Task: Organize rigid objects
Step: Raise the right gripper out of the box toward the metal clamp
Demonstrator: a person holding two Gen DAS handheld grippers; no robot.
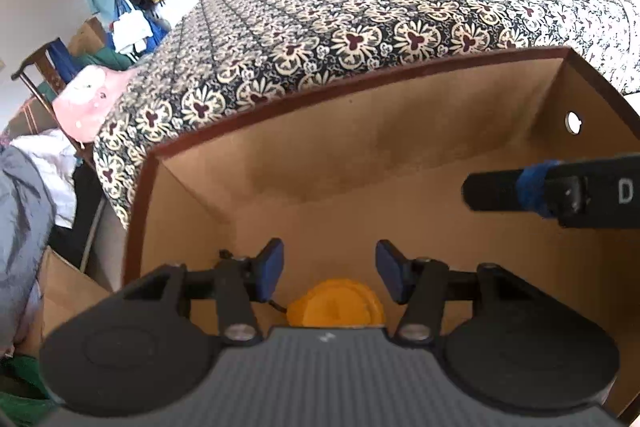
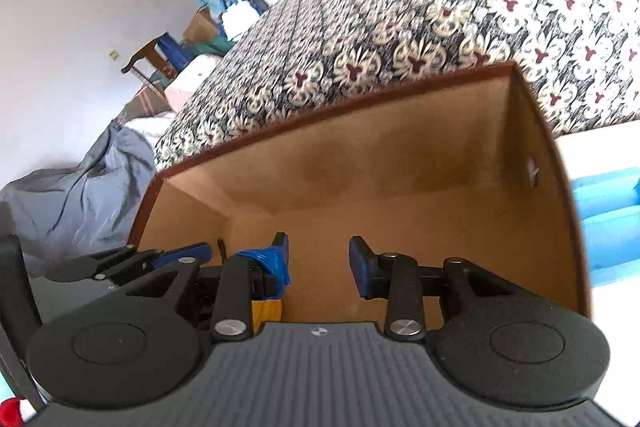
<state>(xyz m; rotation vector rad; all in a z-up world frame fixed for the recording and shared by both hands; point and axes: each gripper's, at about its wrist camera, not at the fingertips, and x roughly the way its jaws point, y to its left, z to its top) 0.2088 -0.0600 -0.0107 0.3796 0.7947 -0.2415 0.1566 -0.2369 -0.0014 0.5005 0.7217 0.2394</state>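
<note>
Both grippers, left and right, hang open and empty inside the box; a yellow item, perhaps a lid, lies below. Lift clear without snagging walls.

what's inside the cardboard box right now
In the cardboard box a yellow round object lies on the bottom, below the open left gripper. The gripper's body covers its near part and the floor nearest the camera. The rest of the floor looks bare.
</note>
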